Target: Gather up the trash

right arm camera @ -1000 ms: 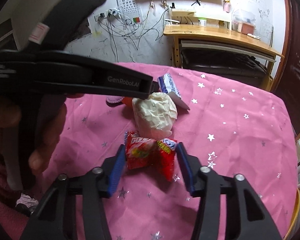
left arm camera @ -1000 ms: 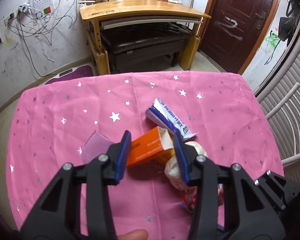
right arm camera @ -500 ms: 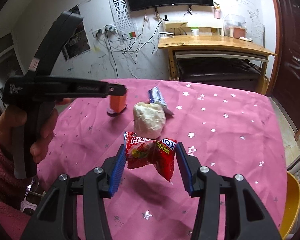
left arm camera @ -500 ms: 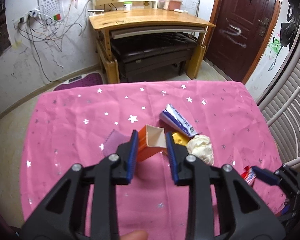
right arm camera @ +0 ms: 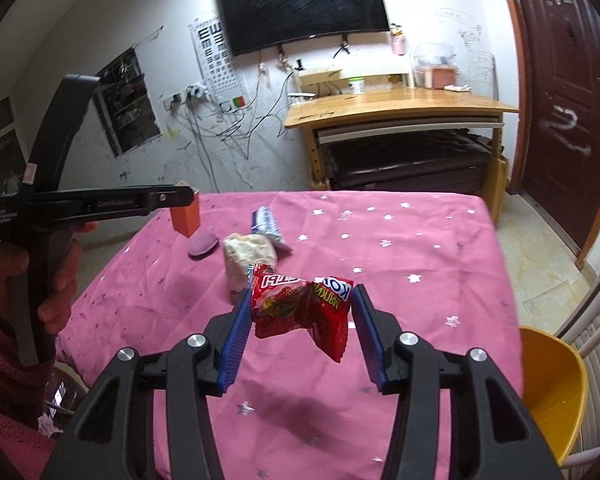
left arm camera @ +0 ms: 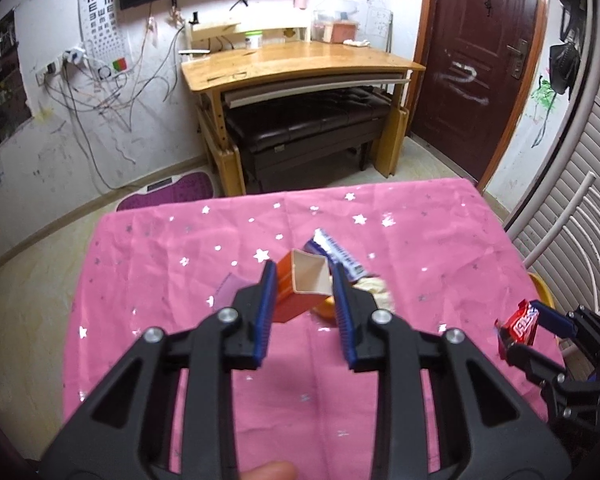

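Observation:
My left gripper (left arm camera: 302, 280) is shut on an open orange carton (left arm camera: 300, 288) and holds it above the pink star-print tablecloth (left arm camera: 180, 264); the right wrist view shows the same carton (right arm camera: 186, 216) hanging at the far left. A crumpled red snack wrapper (right arm camera: 300, 312) is clamped in my right gripper (right arm camera: 300, 312), lifted off the cloth. In the left wrist view that wrapper (left arm camera: 520, 322) appears at the right edge. On the cloth lie a white crumpled wad (right arm camera: 248, 254), a blue-and-white packet (right arm camera: 266, 222) and a flat purple pad (right arm camera: 204, 243).
A yellow bin (right arm camera: 552, 384) stands just off the table's right edge, next to a white chair (left arm camera: 556, 236). Beyond the table are a wooden desk (left arm camera: 300, 60) over a dark bench, and a brown door (left arm camera: 480, 60). A hand in a pink sleeve (right arm camera: 4, 328) holds the left tool.
My left gripper closed on the orange carton and raised it off the cloth. The right gripper lifted the red wrapper and carried it rightward, bringing the yellow bin into view.

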A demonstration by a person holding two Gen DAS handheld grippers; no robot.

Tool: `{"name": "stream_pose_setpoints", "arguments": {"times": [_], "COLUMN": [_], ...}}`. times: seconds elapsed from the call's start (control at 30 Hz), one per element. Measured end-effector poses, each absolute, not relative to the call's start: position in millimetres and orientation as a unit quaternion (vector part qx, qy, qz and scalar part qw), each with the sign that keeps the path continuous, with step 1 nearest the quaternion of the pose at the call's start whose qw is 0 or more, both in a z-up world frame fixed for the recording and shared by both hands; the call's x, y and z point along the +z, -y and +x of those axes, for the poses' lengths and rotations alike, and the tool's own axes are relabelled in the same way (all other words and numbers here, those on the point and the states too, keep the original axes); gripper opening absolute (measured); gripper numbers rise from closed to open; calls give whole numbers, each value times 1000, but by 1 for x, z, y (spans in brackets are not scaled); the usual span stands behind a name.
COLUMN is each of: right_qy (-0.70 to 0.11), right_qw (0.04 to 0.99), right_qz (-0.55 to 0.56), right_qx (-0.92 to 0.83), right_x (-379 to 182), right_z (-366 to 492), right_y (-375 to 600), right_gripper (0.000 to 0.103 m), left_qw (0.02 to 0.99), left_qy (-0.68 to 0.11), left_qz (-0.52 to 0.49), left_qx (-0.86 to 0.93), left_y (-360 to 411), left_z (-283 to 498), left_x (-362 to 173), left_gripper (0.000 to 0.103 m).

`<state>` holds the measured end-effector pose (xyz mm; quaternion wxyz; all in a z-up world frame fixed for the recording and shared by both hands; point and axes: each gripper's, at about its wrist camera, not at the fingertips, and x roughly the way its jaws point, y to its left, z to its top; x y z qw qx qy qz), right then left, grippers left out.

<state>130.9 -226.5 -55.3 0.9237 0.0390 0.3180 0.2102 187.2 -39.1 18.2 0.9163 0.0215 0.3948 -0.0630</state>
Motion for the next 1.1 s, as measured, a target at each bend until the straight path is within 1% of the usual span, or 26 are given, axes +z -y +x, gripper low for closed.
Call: {"name": "stream_pose_setpoints", "arguments": {"times": [0.57, 1.1], "right_qy": [-278, -275], "right_qw": [946, 944], "right_qz": [113, 183], "right_qx": [120, 15], "right_x": [-59, -92], "right_z": [105, 97], "right_y": [342, 441], "right_gripper": [45, 45], "left_qw": [913, 892], "left_qy": [-376, -377], "left_qz": [96, 149], "left_qx": [-125, -200], "left_y": [153, 264], "left_z": [173, 168], "left_x": [31, 21], "left_gripper": [26, 26]}}
